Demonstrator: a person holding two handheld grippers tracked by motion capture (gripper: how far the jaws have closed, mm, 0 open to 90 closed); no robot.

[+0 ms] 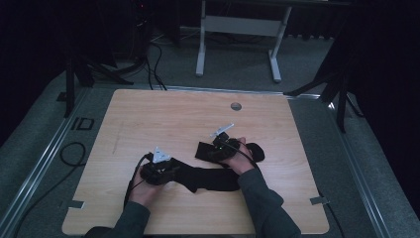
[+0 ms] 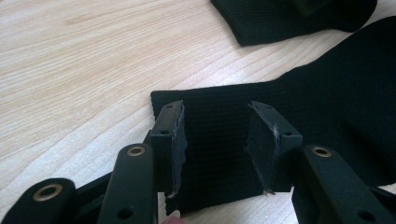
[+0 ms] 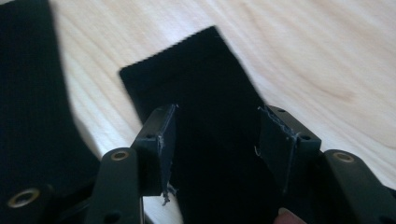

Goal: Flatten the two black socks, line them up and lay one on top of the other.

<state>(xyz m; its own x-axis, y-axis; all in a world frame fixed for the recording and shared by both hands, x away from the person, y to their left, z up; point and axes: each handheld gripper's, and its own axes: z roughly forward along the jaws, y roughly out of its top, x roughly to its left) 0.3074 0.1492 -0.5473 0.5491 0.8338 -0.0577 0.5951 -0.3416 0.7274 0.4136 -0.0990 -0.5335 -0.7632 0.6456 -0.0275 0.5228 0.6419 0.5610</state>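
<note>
Two black socks lie on the wooden table [image 1: 148, 114]. The long sock [image 1: 208, 178] stretches from my left gripper [image 1: 172, 171] toward the person's right sleeve. Its ribbed cuff [image 2: 212, 135] lies flat beneath my left gripper [image 2: 215, 109], whose jaws stand apart above it with the pads off the cloth. The second sock [image 1: 255, 151] lies farther back under the right hand. Its cuff [image 3: 187, 74] lies flat under my right gripper [image 3: 217, 112], which is open too, jaws astride the fabric. My right gripper [image 1: 209, 150] points left in the high view.
A round cable grommet [image 1: 236, 106] sits near the table's far edge. Bare wood spreads to the left and far side. The long sock [image 3: 28, 102] also edges the right gripper view at left, and the second sock [image 2: 289, 18] lies beyond the left jaws.
</note>
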